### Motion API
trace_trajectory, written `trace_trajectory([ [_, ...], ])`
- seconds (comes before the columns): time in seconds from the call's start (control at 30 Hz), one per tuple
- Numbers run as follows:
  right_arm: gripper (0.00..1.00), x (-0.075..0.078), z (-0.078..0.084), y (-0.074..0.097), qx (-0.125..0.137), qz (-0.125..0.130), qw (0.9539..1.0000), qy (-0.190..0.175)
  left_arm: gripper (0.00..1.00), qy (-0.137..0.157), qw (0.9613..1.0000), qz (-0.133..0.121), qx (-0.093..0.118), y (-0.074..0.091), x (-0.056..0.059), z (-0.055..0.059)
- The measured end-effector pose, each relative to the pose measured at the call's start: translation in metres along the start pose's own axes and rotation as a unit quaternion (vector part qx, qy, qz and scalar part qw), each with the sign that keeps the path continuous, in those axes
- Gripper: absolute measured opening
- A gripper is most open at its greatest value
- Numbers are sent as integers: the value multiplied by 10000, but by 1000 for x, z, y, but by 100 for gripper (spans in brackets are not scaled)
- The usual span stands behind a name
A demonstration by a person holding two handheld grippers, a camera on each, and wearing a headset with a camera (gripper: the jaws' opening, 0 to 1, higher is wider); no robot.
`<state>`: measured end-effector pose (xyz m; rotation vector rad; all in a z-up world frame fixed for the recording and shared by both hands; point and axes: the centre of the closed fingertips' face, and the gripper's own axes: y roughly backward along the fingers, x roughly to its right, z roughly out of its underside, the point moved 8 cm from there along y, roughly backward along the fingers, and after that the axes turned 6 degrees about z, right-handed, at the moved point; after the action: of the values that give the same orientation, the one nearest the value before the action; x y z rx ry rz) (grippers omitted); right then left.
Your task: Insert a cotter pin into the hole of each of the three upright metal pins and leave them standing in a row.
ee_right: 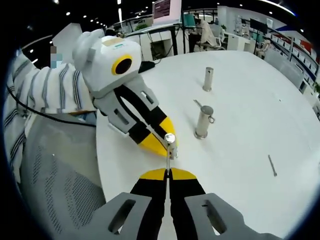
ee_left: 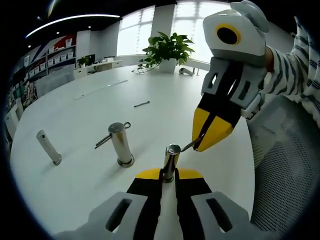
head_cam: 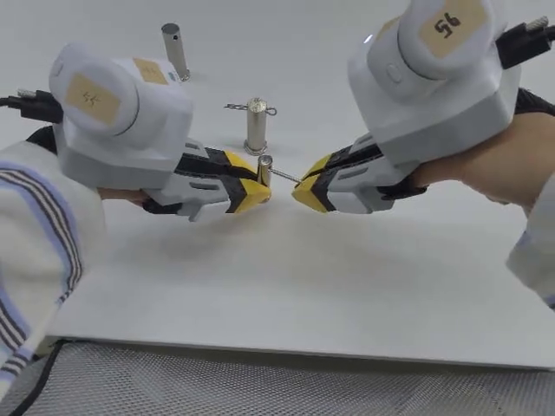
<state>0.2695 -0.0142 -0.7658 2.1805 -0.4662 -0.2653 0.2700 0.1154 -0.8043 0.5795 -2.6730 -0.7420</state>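
Far metal pin [head_cam: 175, 50]: upright on the counter [head_cam: 286, 277], well apart from the other two, its hole bare.
Left hand-held gripper [head_cam: 258, 185]: jaws closed on the near metal pin [head_cam: 264, 166], clamped low on the shaft so the head and its hole stand free.
Middle metal pin [head_cam: 256, 126]: upright just behind the near one, with a fitted cotter pin [head_cam: 270, 110] already through its head.
Cotter pin [head_cam: 284, 176]: pinched in the closed jaws of the right hand-held gripper [head_cam: 302, 192], its free end at the near pin's head. Whether it has entered the hole I cannot tell.
Handling: the metal pins look rigid and smooth, and they stand on a small flange, so they are likely to tip unless steadied by the shaft. The cotter pin is thin, light wire, apt to bend or swivel — best held near its loop end with the legs in line with the hole.
Left gripper view: shows the wire meeting the near pin's head from the side, and a spare cotter pin [ee_left: 141, 104] lying further back on the counter.
Right gripper view: looks straight along the wire toward the pin's head — an alignment the head view cannot give.
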Motion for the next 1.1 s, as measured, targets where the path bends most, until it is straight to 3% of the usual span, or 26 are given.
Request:
trace_trajectory([
  [0.57, 2, -1, 0, -5, 180, 159, 9997, -31, 6, 199, 9998, -47, -80, 5, 6, 2],
  [0.8, 2, 0, -1, -6, 146, 147, 9992, 344, 6, 206, 9997, -36, -99, 5, 6, 3],
  [1.1, 2, 3, -6, -6, 218, -82, 9955, 918, 11, 88, 10000, -39, -20, 3, 4, -1],
])
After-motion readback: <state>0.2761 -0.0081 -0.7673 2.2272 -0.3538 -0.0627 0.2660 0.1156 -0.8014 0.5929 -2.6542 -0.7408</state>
